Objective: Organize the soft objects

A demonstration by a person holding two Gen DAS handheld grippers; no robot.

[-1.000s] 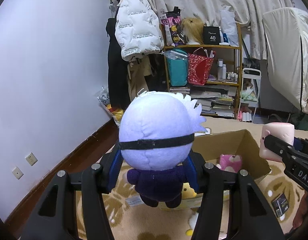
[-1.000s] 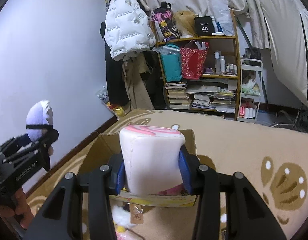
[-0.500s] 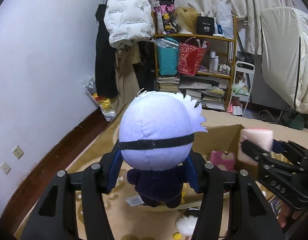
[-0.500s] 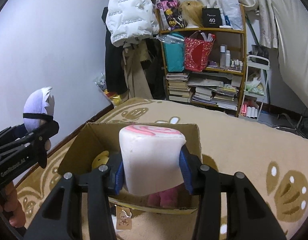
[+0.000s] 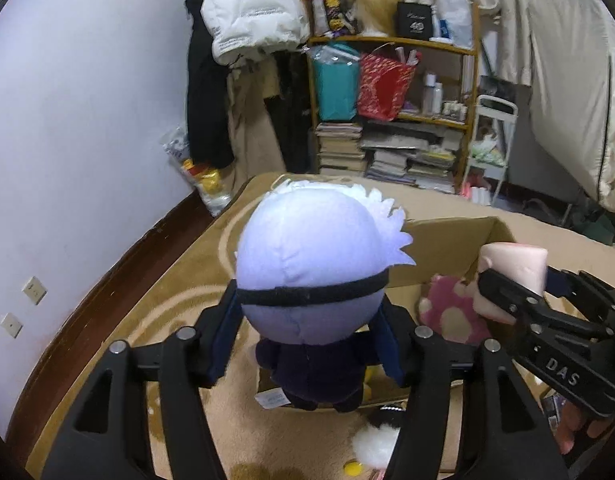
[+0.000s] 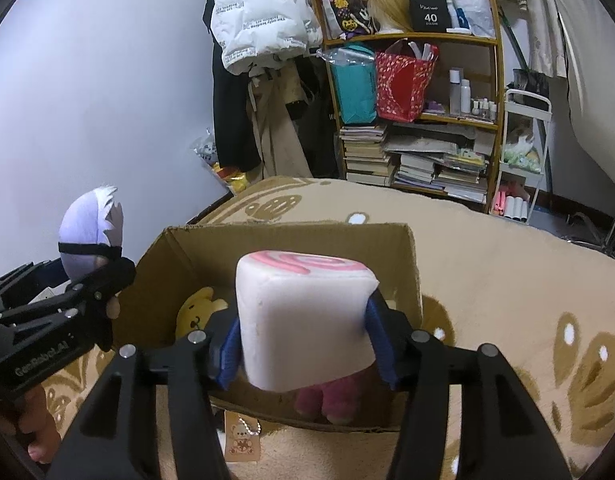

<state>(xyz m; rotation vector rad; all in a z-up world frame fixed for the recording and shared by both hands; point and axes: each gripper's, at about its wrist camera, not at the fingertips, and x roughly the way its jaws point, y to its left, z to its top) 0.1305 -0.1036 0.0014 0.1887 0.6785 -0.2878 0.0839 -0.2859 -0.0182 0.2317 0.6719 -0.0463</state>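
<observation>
A beige patterned carpet (image 6: 507, 264) covered the floor, and a wooden shelf unit (image 6: 419, 92) loaded with bags, bottles and stacked books stood against the far wall beside a hanging white puffer jacket (image 6: 263, 12). An open cardboard box (image 6: 291, 248) sat on the carpet in front of both tools. Inside the box lay a pink plush toy (image 5: 451, 312) toward its right side and a yellow plush toy (image 6: 197, 316) toward its left. The left gripper (image 5: 307, 336) was raised at the near left edge of the box, its blue-padded fingers (image 5: 223, 340) closed against the lower head and neck of a white-haired plush doll (image 5: 311, 268), which was held upright with its back to the camera, a black band around its head and a dark body hanging below. The right gripper (image 6: 303, 340) was positioned over the box opening, its fingers (image 6: 377, 340) pressed on both sides of a white block-shaped cushion (image 6: 303, 316) with a pink swirl on its top face; the cushion was clear of the box floor and partly hid the pink plush toy beneath it. A small tag with a bear print (image 6: 241, 436) hung at the near outer wall of the box.
</observation>
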